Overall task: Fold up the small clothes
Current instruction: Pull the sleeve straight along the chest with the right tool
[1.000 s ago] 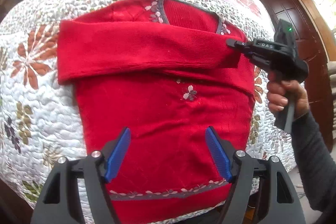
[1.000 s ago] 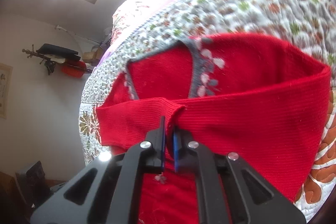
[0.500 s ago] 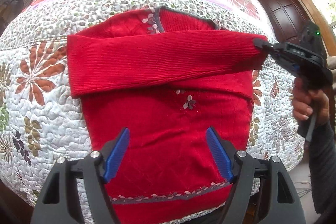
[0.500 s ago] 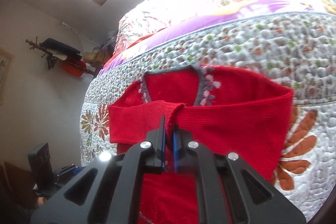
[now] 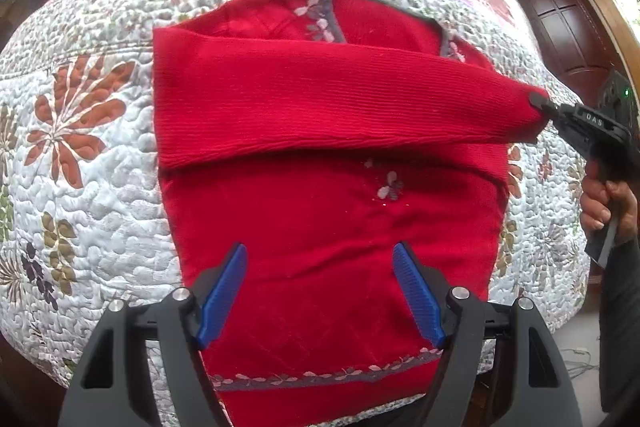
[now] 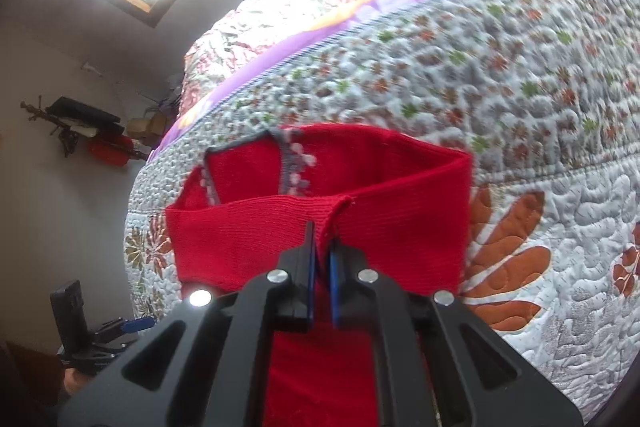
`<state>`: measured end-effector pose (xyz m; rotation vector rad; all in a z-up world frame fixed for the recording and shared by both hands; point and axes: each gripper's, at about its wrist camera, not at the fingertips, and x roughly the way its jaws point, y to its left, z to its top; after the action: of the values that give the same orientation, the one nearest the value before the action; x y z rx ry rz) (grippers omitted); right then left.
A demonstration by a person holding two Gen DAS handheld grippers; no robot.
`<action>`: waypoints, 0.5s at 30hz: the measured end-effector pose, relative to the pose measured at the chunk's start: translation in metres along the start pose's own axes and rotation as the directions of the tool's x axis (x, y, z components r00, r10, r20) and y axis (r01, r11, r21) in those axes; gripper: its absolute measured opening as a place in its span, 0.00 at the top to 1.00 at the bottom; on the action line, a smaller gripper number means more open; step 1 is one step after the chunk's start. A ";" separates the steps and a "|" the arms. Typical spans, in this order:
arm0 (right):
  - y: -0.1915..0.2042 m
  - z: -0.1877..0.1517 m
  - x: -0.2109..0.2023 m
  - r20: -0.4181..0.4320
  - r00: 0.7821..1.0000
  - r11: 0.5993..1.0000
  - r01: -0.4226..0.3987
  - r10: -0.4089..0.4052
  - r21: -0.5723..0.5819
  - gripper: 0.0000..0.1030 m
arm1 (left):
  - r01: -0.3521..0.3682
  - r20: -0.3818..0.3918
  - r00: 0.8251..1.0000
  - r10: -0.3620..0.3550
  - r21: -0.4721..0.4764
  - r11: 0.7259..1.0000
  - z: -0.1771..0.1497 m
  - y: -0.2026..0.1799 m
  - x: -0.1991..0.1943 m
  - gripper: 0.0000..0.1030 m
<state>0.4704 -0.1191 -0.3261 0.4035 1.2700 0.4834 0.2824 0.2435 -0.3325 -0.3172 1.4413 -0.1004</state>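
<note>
My left wrist cam cuts the red knit sweater [image 5: 320,219] off below its grey hem band, btm edge. Folded-over red ribbed sleeve [image 5: 320,103] hides the chest under it. The hand [image 5: 608,203] on the other tool runs out of frame at right. Wall clutter in right cam is too small/blurry to ID.

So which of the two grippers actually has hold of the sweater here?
The right gripper: its jaws are shut on the cuff of the red sweater sleeve. The left gripper hangs open above the sweater's lower half, gripping nothing.
</note>
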 end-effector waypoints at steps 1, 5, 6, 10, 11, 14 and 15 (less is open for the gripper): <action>-0.006 -0.001 0.000 -0.001 1.000 1.000 0.009 -0.009 0.009 0.96 | -0.003 -0.002 1.000 0.003 -0.001 1.000 0.001 0.001 0.001 0.27; -0.029 -0.004 0.003 -0.006 1.000 0.998 0.025 -0.024 0.051 0.96 | -0.007 -0.013 1.000 0.007 -0.003 1.000 0.005 0.001 0.008 0.27; -0.034 -0.005 0.005 -0.011 1.000 0.998 0.025 -0.024 0.062 0.96 | -0.006 -0.015 1.000 0.006 -0.002 1.000 0.006 0.000 0.010 0.27; -0.049 -0.007 0.021 -0.048 0.998 0.997 0.050 -0.046 0.065 0.96 | -0.004 -0.027 1.000 0.004 0.012 1.000 0.008 -0.005 0.017 0.27; -0.054 -0.009 0.028 -0.069 0.996 0.996 0.063 -0.058 0.064 0.94 | -0.001 -0.030 1.000 0.001 0.012 1.000 0.008 -0.005 0.019 0.27; -0.066 -0.012 0.030 -0.061 0.995 0.992 0.079 -0.074 0.100 0.78 | 0.004 -0.046 0.999 -0.004 0.005 1.000 0.008 -0.003 0.026 0.27; -0.070 -0.012 0.026 -0.047 0.997 0.990 0.066 -0.061 0.122 0.77 | 0.002 -0.047 0.999 -0.002 0.001 1.000 0.008 -0.001 0.027 0.27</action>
<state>0.4732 -0.1625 -0.3877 0.4571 1.3547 0.3622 0.2943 0.2367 -0.3570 -0.3170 1.4872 -0.1111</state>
